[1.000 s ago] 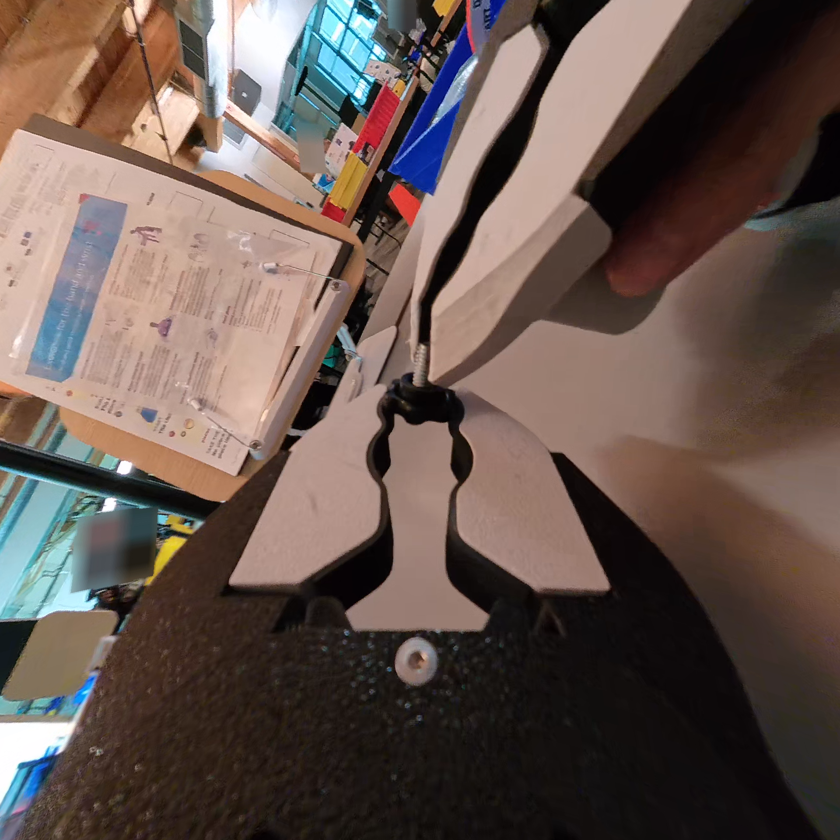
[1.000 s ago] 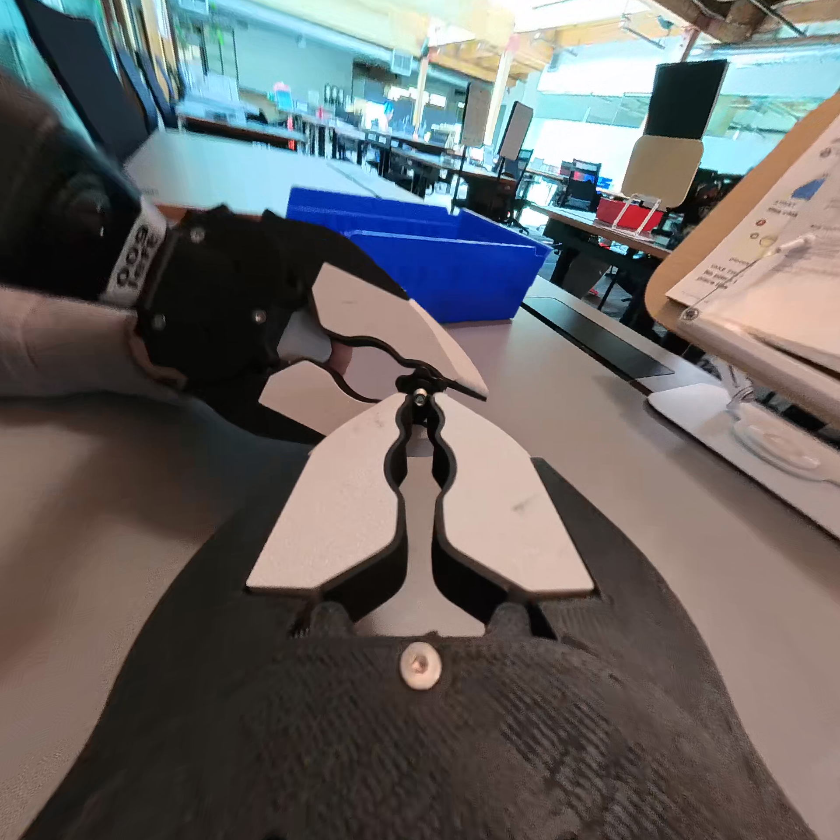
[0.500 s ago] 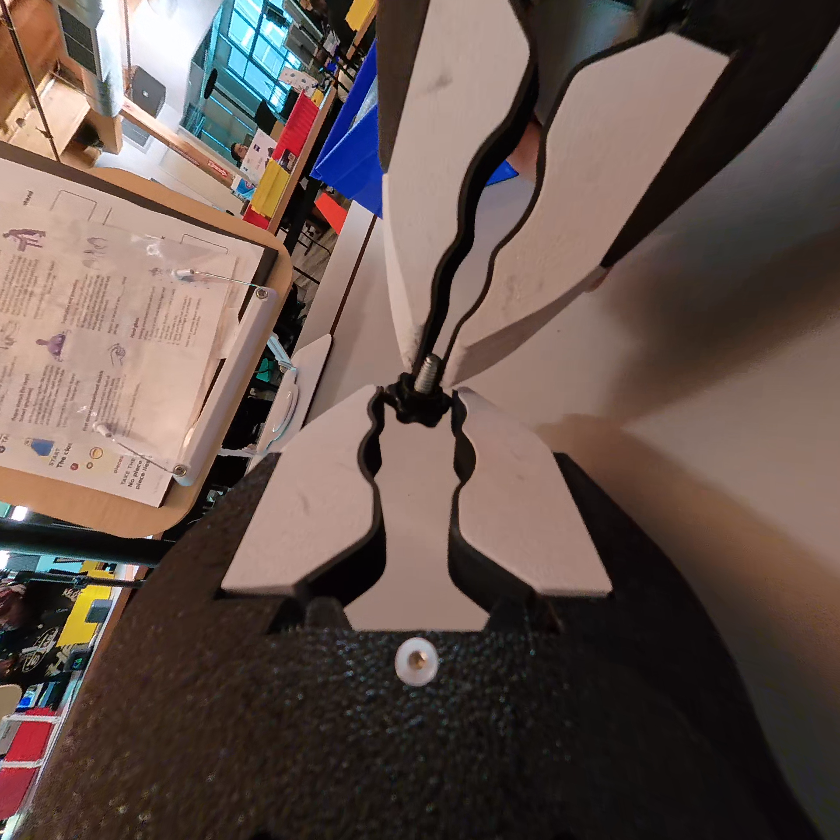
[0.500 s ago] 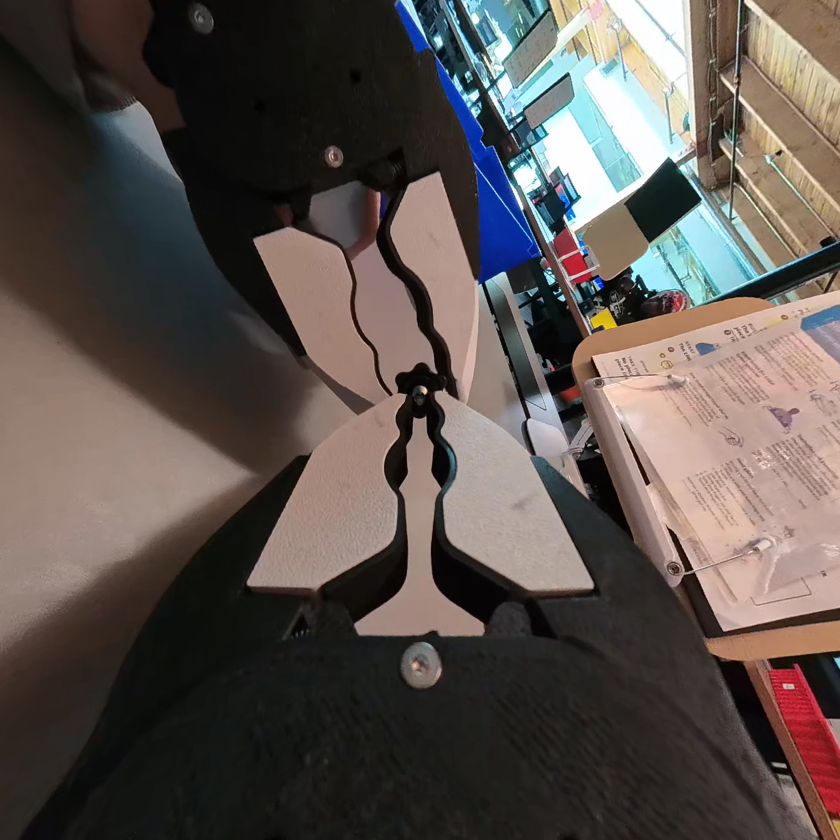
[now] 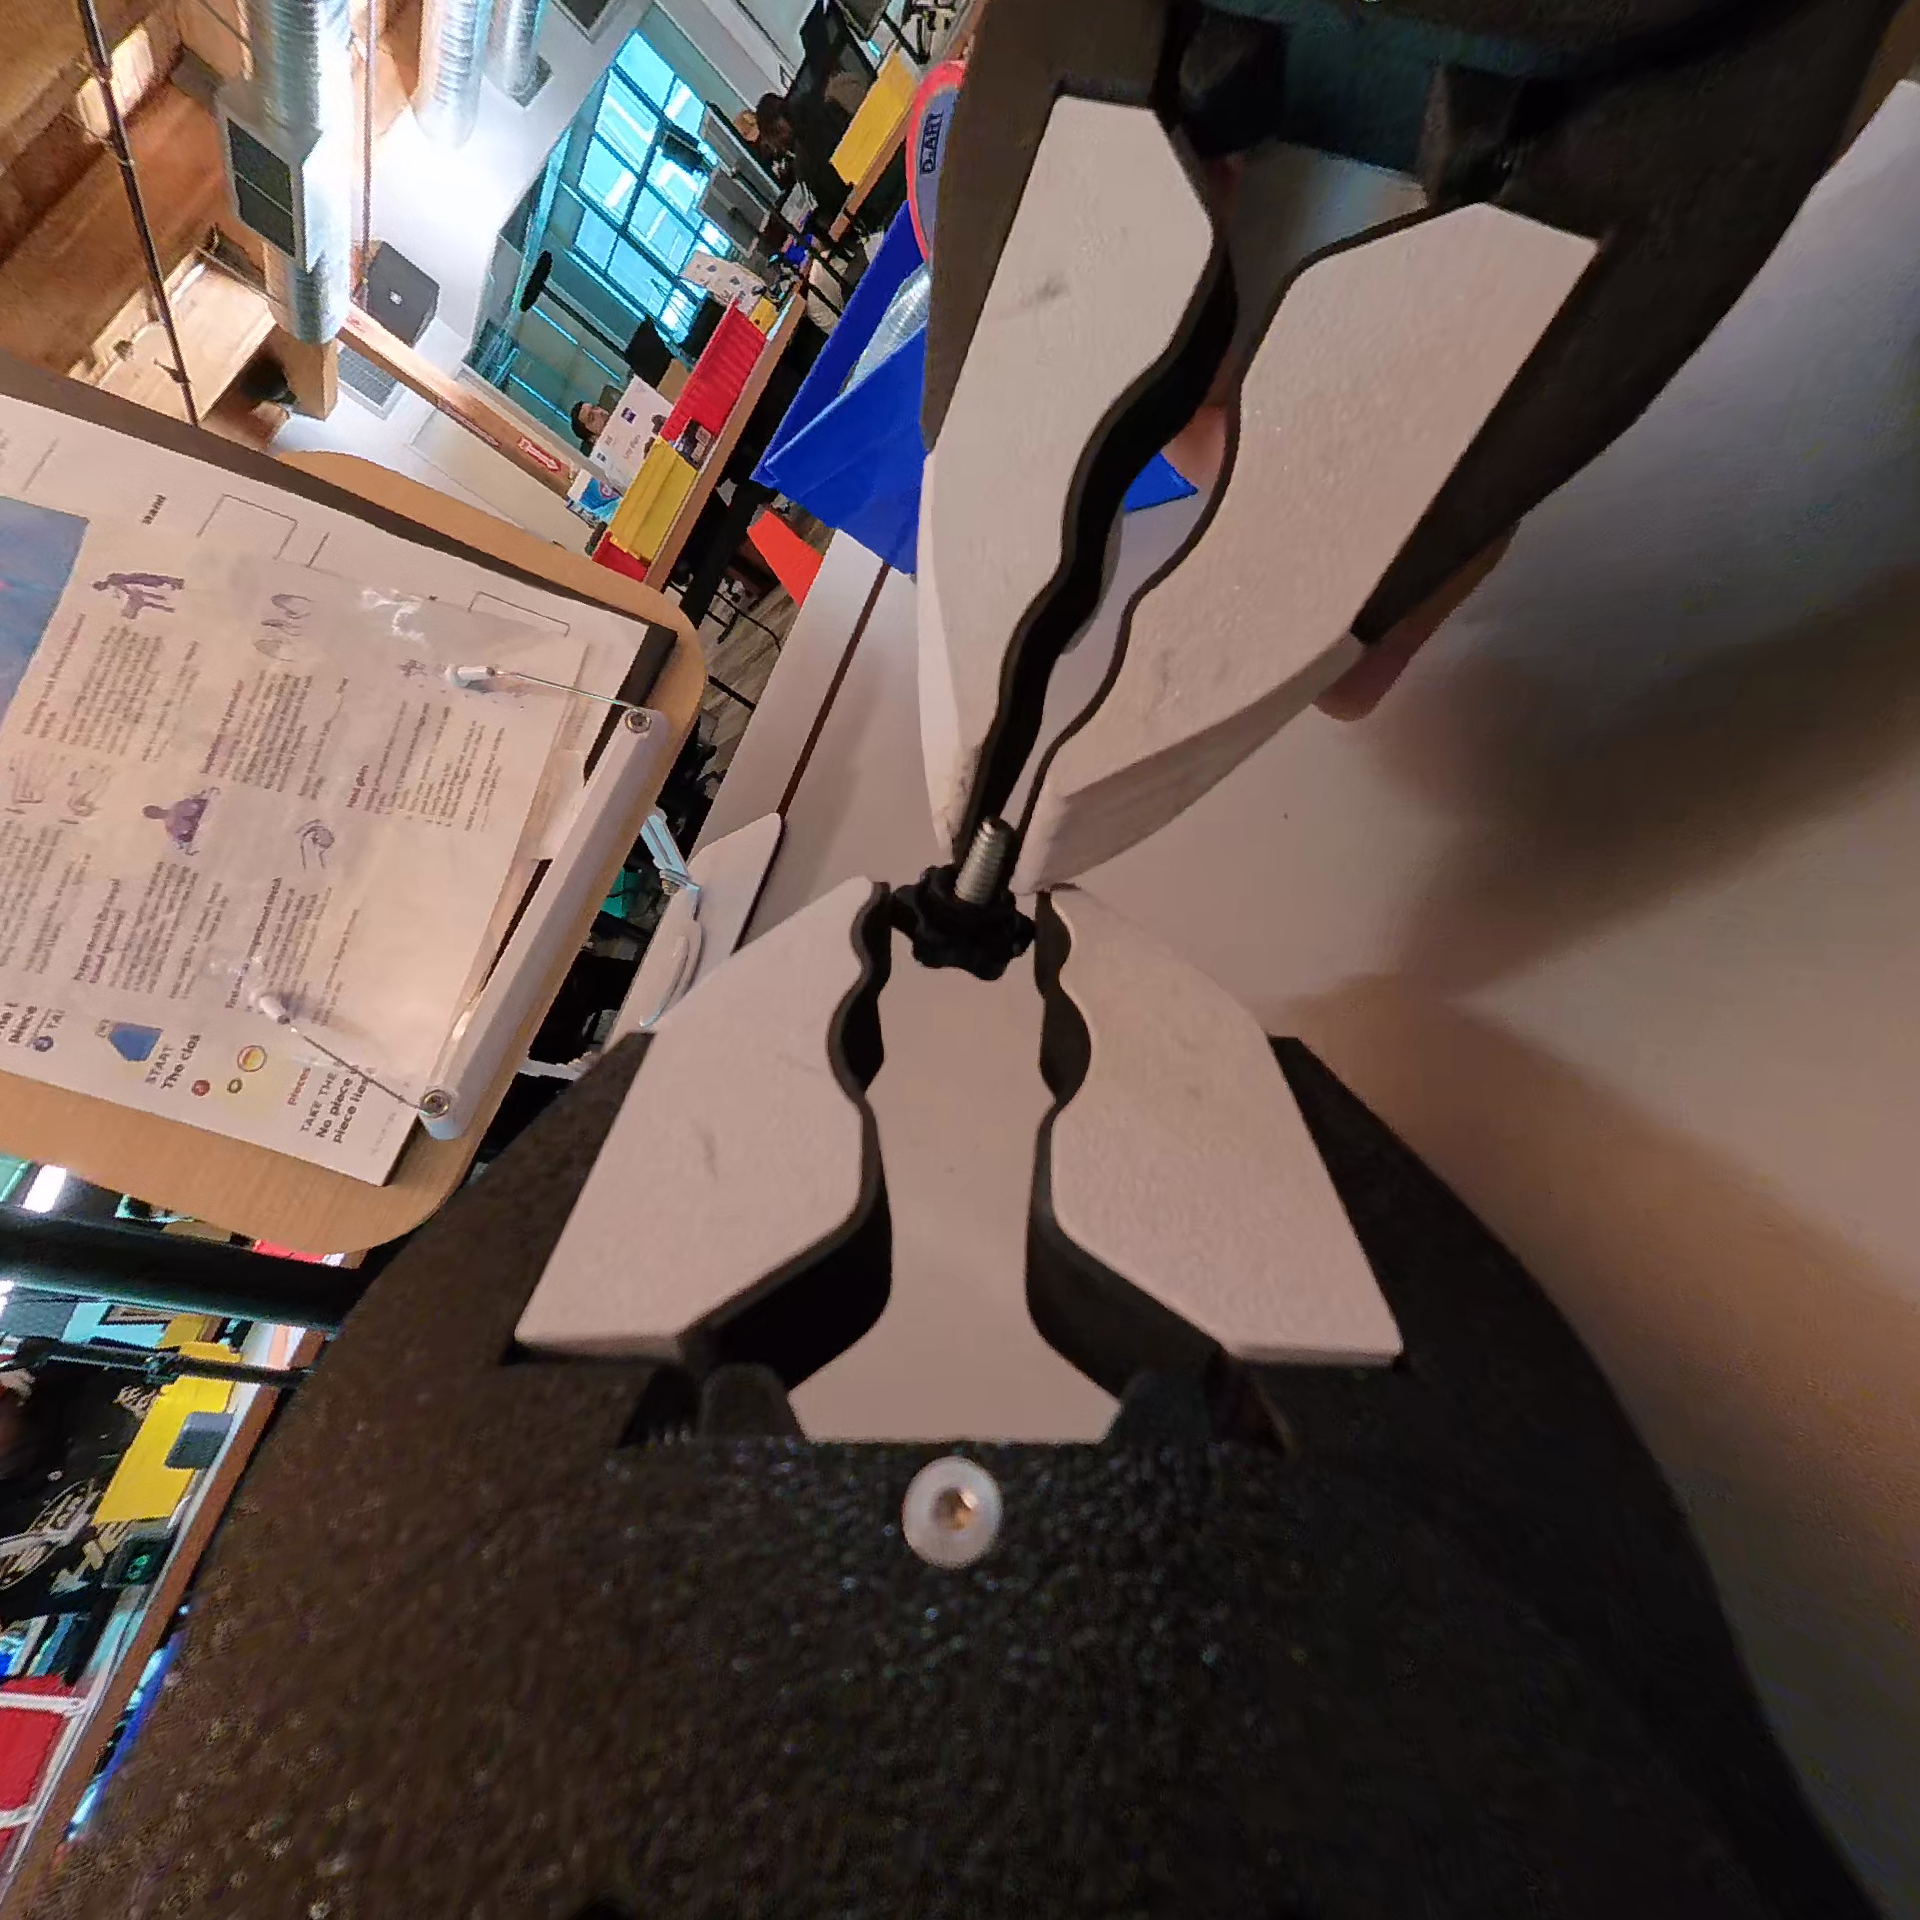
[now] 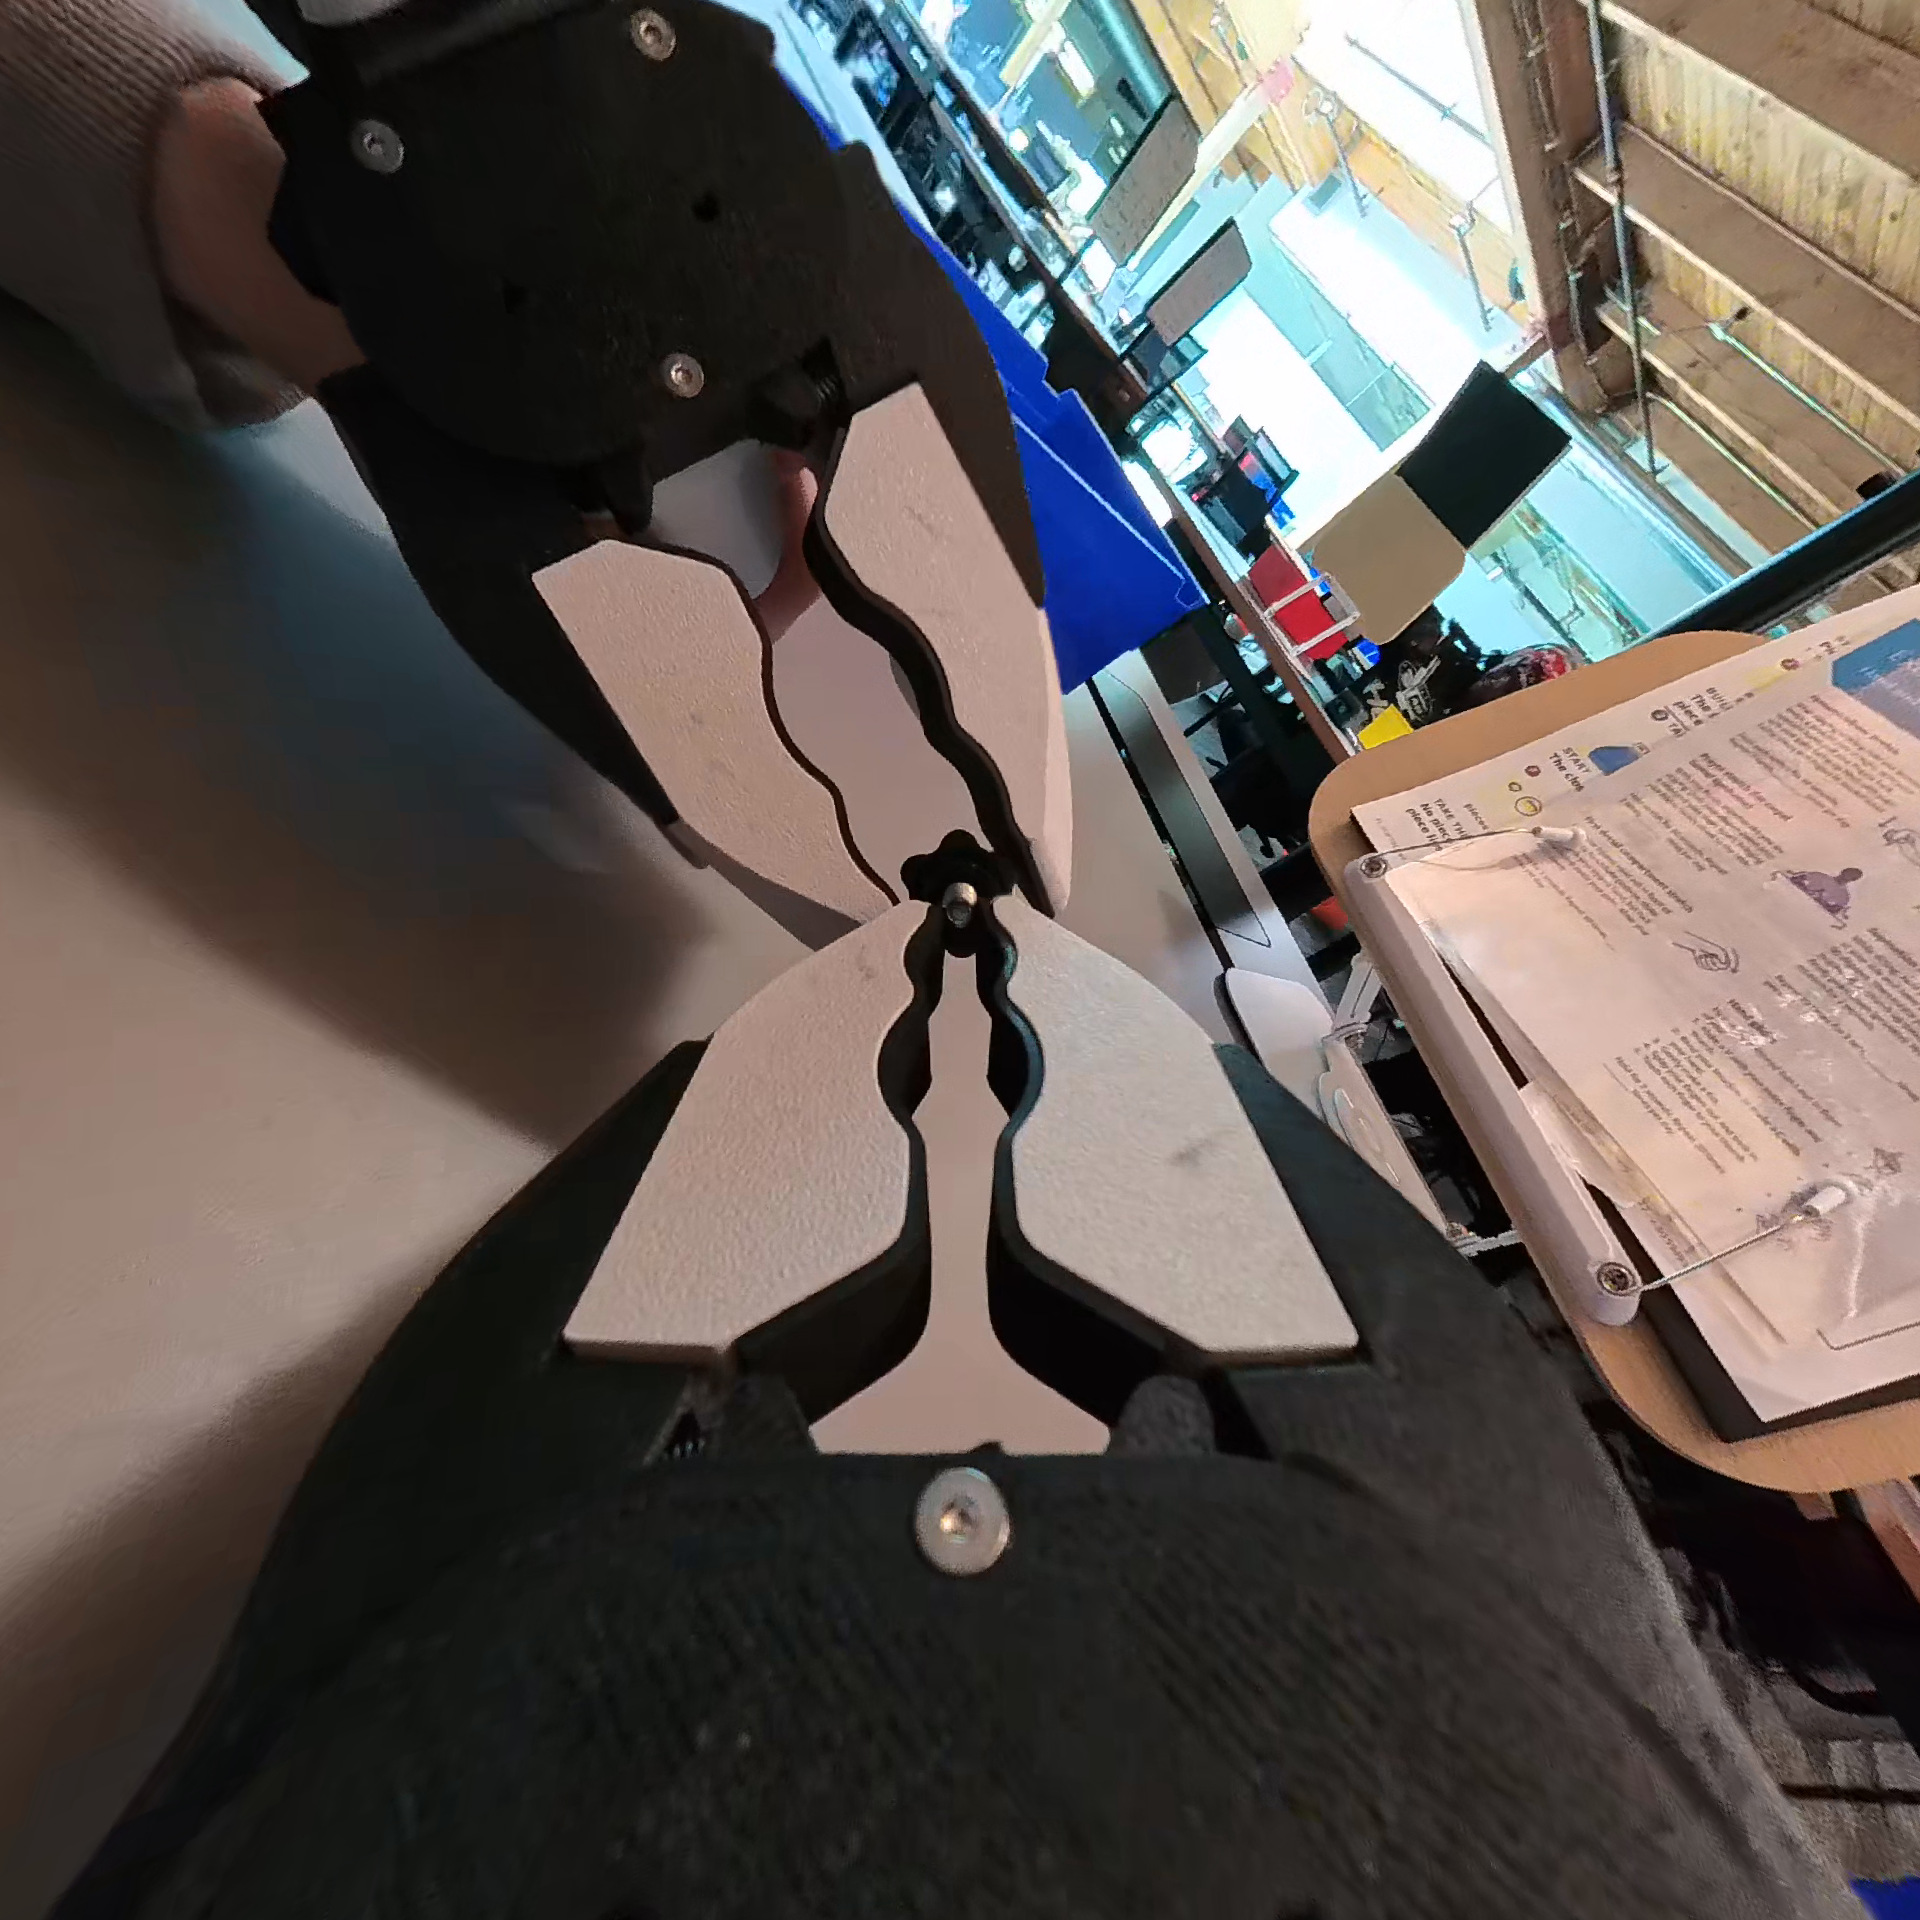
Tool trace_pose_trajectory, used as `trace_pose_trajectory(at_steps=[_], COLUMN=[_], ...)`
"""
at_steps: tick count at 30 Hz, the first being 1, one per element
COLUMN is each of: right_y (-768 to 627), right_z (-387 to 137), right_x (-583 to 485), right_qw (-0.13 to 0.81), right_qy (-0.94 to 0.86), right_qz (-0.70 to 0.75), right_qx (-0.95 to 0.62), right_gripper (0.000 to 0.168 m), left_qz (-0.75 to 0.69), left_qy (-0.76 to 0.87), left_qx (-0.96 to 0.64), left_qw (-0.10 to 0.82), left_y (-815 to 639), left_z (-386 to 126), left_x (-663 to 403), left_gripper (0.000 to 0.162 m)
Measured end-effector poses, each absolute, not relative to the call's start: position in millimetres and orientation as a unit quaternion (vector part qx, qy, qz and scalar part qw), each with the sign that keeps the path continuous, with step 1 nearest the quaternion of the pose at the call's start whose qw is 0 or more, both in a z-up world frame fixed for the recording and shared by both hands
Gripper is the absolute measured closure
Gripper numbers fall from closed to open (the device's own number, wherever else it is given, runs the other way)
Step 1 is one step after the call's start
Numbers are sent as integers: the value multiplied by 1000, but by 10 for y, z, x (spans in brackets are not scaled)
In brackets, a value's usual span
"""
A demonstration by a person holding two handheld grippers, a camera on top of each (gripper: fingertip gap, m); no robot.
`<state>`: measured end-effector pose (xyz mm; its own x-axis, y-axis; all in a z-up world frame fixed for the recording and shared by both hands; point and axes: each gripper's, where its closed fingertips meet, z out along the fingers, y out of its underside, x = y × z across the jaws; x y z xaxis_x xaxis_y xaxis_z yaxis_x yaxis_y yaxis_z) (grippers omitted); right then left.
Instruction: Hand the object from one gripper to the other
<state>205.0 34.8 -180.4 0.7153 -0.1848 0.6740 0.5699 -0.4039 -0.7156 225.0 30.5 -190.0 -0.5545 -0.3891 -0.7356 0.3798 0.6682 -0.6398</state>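
Mid-handover: the left gripper (image 5: 961,914) was closed on the black head of the knob screw (image 5: 971,920), held above the table (image 5: 1558,831), while the right gripper (image 6: 961,920) pinched its threaded shank, so only the giver's release appeared to remain.

Daylight from far windows (image 5: 623,249) blows out white, warm shadows cross the table (image 5: 1558,935), wide-angle edges bend, near left blurs.

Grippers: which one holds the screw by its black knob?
The left gripper: the screw's black knob sits between its tips. The right gripper pinches only the metal thread.
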Motion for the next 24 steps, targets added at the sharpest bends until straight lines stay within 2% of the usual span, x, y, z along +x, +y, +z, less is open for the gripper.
trace_pose_trajectory(at_steps=[3, 6, 8, 9, 11, 15, 17, 20, 24], right_y=[329, 269, 263, 274, 273, 295, 334, 352, 350], right_z=[-1720, -1563, -1546, -1537, -1465, -1396, -1442, -1420, -1404], right_x=[2054, 2136, 2121, 2073, 2022, 1902, 1837, 1765, 1749], right_qw=[573, 661, 696, 705, 727, 743, 731, 738, 742], right_qy=[-87, 38, 108, 126, 142, 135, 123, 95, 79], right_qz=[-327, -198, -52, 20, 97, 157, 162, 155, 137], right_qx=[-746, -723, -708, -698, -665, -637, -652, -650, -651], right_gripper=[158, 131, 99, 96, 107, 114, 118, 140, 143], left_qz=[-418, -460, -472, -477, -492, -506, -511, -517, -532], left_qy=[772, 747, 731, 722, 706, 695, 690, 688, 686], left_qx=[-4, -7, 1, 13, 38, 56, 60, 59, 57], left_qw=[479, 479, 492, 501, 507, 508, 509, 506, 493], left_y=[296, 284, 286, 279, 240, 189, 185, 192, 190], left_z=[-1830, -1685, -1613, -1584, -1535, -1495, -1478, -1470, -1463], left_x=[2235, 2185, 2161, 2139, 2065, 1991, 1972, 1968, 1951], left_gripper=[136, 137, 137, 137, 137, 137, 137, 137, 137])
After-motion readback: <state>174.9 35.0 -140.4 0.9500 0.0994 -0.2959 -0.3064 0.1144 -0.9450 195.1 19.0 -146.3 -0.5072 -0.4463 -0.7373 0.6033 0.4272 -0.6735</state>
